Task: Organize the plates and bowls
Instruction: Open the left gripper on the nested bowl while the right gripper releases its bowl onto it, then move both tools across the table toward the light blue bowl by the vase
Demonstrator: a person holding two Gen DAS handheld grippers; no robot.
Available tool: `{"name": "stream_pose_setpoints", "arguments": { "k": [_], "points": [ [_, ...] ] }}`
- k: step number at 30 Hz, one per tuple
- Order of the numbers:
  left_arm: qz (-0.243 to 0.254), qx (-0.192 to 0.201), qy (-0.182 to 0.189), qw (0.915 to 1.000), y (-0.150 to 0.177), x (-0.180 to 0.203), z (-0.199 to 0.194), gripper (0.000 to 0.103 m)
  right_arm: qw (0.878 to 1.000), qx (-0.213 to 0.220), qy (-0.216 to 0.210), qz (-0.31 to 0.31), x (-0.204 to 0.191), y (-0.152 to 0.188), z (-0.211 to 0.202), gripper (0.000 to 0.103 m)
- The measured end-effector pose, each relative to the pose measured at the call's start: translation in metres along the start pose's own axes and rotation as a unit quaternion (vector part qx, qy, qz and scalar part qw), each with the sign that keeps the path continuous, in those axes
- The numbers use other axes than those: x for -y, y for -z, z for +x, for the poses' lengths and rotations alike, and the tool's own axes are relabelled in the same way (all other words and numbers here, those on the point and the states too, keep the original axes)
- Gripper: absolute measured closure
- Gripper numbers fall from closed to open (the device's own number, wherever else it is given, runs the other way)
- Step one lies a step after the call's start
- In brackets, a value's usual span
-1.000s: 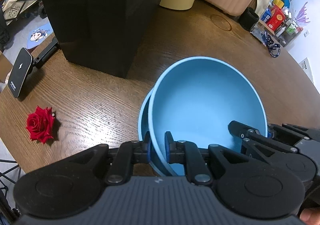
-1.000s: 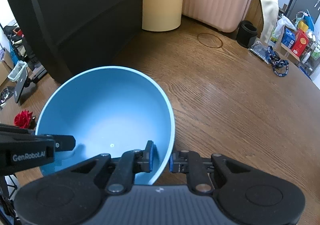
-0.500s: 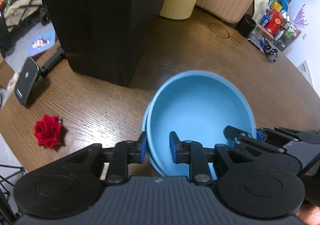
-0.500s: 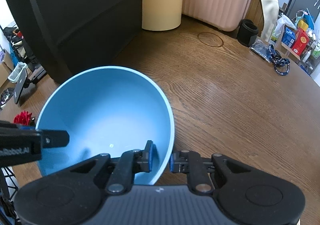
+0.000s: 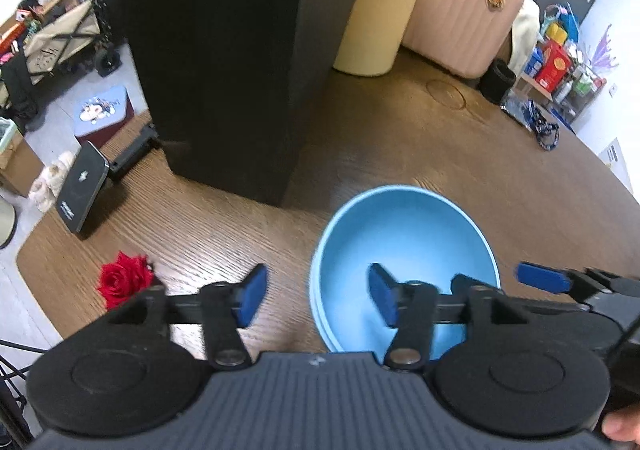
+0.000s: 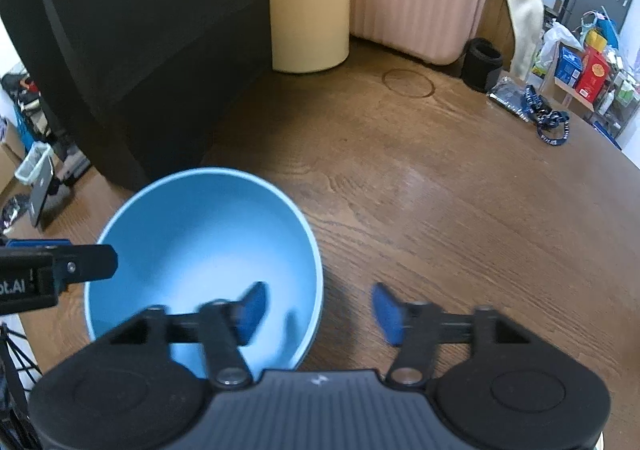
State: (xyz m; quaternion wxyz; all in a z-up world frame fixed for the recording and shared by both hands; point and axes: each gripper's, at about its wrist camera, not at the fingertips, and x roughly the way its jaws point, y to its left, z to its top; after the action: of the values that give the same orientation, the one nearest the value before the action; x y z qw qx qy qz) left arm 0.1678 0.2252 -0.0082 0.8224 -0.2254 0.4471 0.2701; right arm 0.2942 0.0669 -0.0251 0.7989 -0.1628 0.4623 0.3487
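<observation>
Bowls (image 5: 404,246) sit nested on the table (image 6: 460,209); both grippers (image 5: 316,294) (image 6: 318,308) have just spread, straddling the rim, so lifting carelessly could snag it.

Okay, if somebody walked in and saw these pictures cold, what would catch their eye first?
The light blue bowl on the wooden table, nested in a second blue one. Both claws, left and right, have just opened, straddling its rim without touching. A red rose lies at the table's left edge.
</observation>
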Motion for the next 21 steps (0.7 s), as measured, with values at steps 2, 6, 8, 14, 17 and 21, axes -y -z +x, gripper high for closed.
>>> {"name": "stream_pose_setpoints", "arguments": {
  "k": [2,6,8,14,17,21],
  "points": [
    [-0.004,0.014,-0.013,0.9998,0.002,-0.003,-0.005,0.02,1.0,0.008,-0.002,0.002,0.001,0.002,-0.008,0.013],
    [-0.011,0.04,-0.034,0.9986,0.004,-0.008,-0.015,0.0,1.0,0.018,0.0,0.008,0.004,0.007,-0.02,0.0],
    [-0.013,0.044,-0.031,0.9985,0.005,-0.01,-0.019,0.0,1.0,0.023,-0.001,0.013,0.007,0.009,-0.027,0.0],
    [-0.003,0.054,-0.024,0.9983,0.01,-0.009,-0.03,0.0,0.999,0.04,0.007,0.02,0.012,0.018,-0.048,0.0],
    [0.0,0.059,-0.018,0.9981,0.014,-0.009,-0.035,0.0,0.998,0.05,0.014,0.022,0.013,0.024,-0.06,0.0],
    [0.007,0.06,-0.011,0.9981,0.022,-0.01,-0.041,0.0,0.997,0.062,0.026,0.023,0.016,0.034,-0.074,0.0]
  ]
}}
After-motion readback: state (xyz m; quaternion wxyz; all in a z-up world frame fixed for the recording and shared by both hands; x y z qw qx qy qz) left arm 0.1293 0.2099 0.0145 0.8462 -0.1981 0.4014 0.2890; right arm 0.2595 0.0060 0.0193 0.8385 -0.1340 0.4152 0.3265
